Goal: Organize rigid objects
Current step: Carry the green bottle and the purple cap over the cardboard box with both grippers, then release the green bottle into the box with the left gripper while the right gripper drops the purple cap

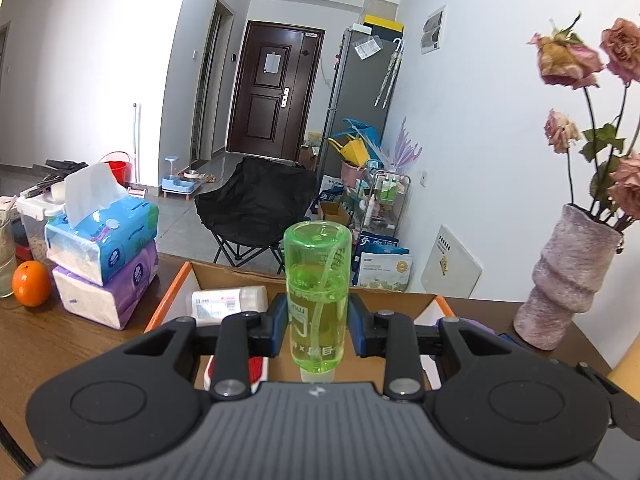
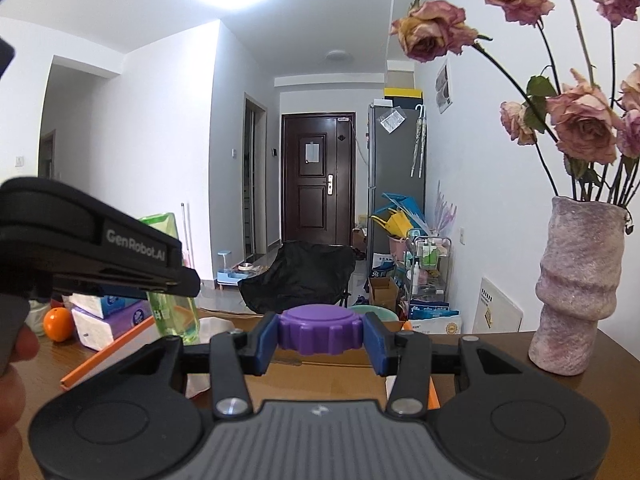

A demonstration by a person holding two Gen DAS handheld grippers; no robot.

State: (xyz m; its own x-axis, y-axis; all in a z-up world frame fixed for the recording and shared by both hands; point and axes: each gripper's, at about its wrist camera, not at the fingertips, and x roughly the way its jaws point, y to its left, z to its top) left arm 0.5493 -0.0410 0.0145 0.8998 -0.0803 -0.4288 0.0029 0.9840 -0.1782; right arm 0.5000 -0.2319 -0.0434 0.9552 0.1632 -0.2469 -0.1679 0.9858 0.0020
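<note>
Left gripper (image 1: pixel 318 330) clamped mid-body on green spray bottle (image 1: pixel 317 300), held upside down over the open cardboard box (image 1: pixel 236 278). Part-full, smooth rigid plastic: likely light, slippery. Right gripper (image 2: pixel 320 338) clamped on purple ridged cap (image 2: pixel 320 332); ridges probably aid grip.

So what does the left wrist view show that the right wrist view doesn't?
Only the left wrist view: the open cardboard box from above, with a white bottle lying inside, and the left gripper shut on the green bottle.

Only the right wrist view: the right gripper shut on a purple cap, and a fingertip at the left edge.

Both: the vase of dried roses, tissue packs, orange, and the green bottle.
</note>
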